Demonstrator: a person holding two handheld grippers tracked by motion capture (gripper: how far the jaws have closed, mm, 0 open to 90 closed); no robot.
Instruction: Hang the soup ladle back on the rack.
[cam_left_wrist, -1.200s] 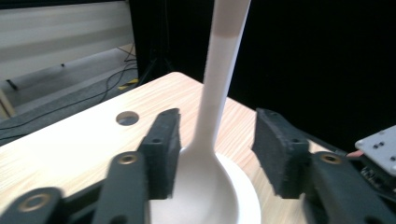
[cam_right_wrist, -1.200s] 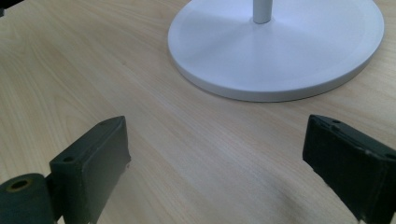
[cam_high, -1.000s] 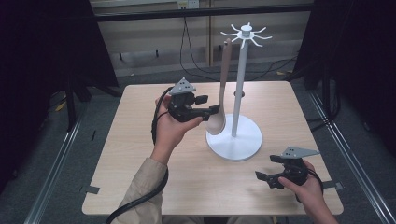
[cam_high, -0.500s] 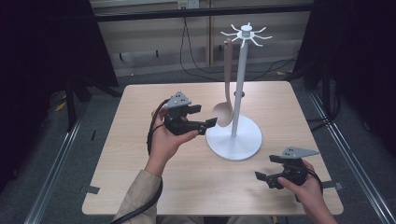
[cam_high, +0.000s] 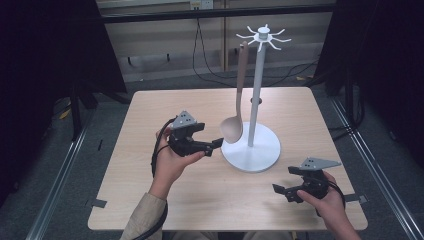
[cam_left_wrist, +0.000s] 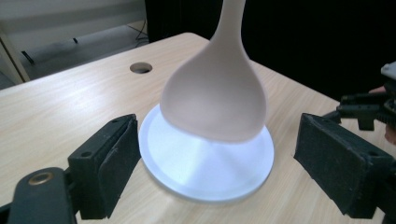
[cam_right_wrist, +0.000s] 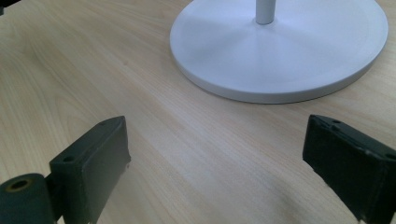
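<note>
Left gripper (cam_high: 216, 144) just opened wide — clear of the hanging spoon (cam_high: 232, 129).

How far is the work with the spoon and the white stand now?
Done: the beige long-handled spoon hangs from a hook of the white metal stand. In hand: the left gripper, jaws just opened and empty, sits beside its bowl. Left: perhaps only withdrawing; the right gripper rests open.
</note>
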